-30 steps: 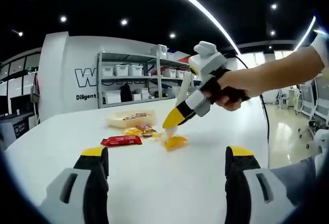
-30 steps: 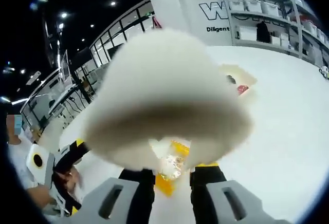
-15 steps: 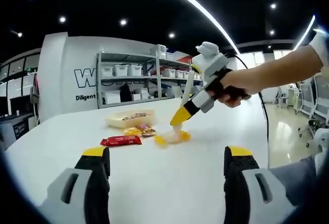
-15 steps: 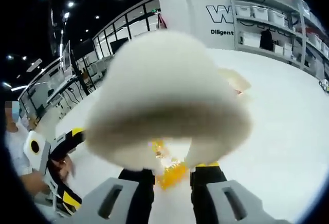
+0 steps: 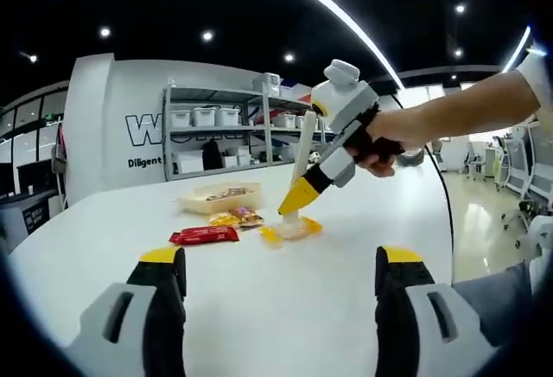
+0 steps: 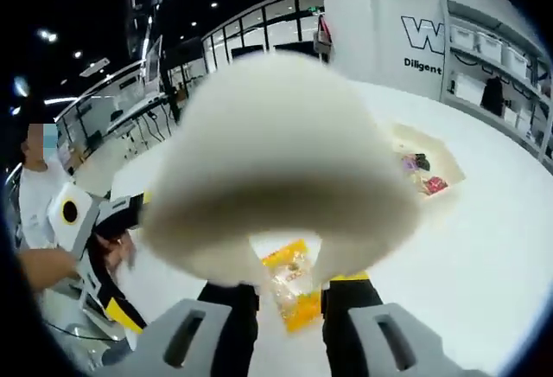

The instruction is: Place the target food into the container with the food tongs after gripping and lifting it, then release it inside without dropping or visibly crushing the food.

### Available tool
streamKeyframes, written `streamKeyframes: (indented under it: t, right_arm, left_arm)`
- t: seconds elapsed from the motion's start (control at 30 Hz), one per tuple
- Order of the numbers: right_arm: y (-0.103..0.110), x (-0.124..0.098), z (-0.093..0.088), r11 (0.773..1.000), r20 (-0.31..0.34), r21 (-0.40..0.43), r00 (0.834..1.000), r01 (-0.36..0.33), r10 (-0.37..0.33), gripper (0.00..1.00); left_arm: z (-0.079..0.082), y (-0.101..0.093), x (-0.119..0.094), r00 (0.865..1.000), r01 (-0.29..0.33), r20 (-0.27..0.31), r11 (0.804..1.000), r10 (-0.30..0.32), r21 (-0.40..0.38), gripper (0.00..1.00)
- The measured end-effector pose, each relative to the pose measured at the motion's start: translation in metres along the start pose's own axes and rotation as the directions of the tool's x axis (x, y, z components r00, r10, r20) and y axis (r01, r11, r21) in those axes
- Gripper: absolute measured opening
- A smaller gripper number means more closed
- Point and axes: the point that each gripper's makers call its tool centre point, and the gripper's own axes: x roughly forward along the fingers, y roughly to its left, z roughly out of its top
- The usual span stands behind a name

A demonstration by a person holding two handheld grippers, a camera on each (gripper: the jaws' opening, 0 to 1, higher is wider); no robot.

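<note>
A yellow snack packet (image 5: 292, 229) lies on the white table (image 5: 259, 299), with the tips of the white food tongs (image 5: 303, 154) down at it. My right gripper (image 5: 296, 197), held by a hand, is shut on the tongs. In the right gripper view the blurred white head of the tongs (image 6: 276, 178) looms close, and the packet (image 6: 294, 308) sits between the tong arms above my right gripper (image 6: 289, 287). I cannot tell whether the packet is pinched or off the table. The beige container (image 5: 220, 198) (image 6: 449, 178) holds several snacks. My left gripper (image 5: 278, 260) stands open and low.
A red packet (image 5: 205, 236) and small wrapped snacks (image 5: 235, 218) lie between the container and the yellow packet. Shelving with bins (image 5: 216, 135) stands behind the table. In the right gripper view the left gripper (image 6: 95, 230) and a person (image 6: 39, 213) are at the left.
My right gripper with the tongs has shifted and tilted over the yellow packet, which slid slightly farther back. The right gripper view has swung, bringing the container to its right. The left gripper stayed.
</note>
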Motion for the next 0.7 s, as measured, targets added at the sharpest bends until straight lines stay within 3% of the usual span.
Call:
streamKeyframes:
  t: [0.07,0.33,0.6,0.7]
  right_arm:
    - [0.003,-0.001,-0.005,0.998,-0.009,0.059,1.000,-0.023,0.023,0.22]
    - [0.011,-0.008,-0.006,0.996,0.000,0.080,0.999,-0.043,0.043,0.21]
    - [0.008,-0.002,0.000,0.996,0.014,0.081,0.999,0.036,-0.038,0.22]
    - [0.010,0.004,0.001,0.998,0.002,0.035,0.999,0.052,-0.052,0.23]
  left_arm:
    - [0.000,0.000,0.000,1.000,-0.001,-0.002,1.000,0.001,0.002,0.89]
    - [-0.001,-0.001,0.001,1.000,0.001,-0.004,1.000,-0.001,0.002,0.88]
    - [-0.003,-0.001,0.001,1.000,-0.001,-0.014,1.000,0.001,0.012,0.87]
    - [-0.003,-0.001,0.001,1.000,0.001,-0.014,1.000,-0.001,0.010,0.87]
